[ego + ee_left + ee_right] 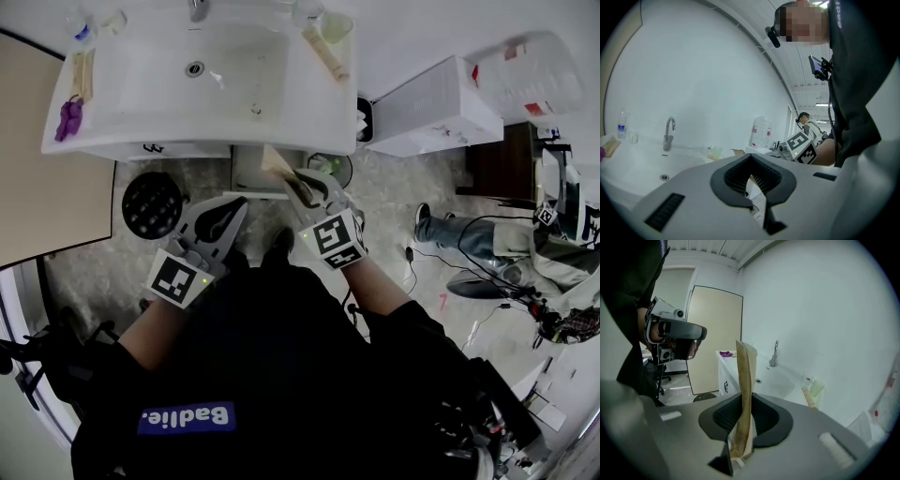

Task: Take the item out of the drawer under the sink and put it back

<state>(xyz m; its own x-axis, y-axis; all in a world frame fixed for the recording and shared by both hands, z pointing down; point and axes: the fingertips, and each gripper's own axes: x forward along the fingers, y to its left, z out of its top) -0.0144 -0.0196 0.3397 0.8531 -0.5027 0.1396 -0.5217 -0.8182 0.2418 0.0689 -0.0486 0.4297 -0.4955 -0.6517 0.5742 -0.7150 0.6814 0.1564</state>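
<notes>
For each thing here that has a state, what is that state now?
right gripper, fingers shut on the brown paper packet
brown paper packet, gripped at one end, held in the air
left gripper, fingers shut, nothing between them
drawer, pulled open
tap, no water running

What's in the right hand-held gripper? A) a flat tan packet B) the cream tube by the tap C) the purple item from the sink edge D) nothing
A: the right hand-held gripper is shut on a flat tan packet, which stands up between its jaws in the right gripper view.
</notes>
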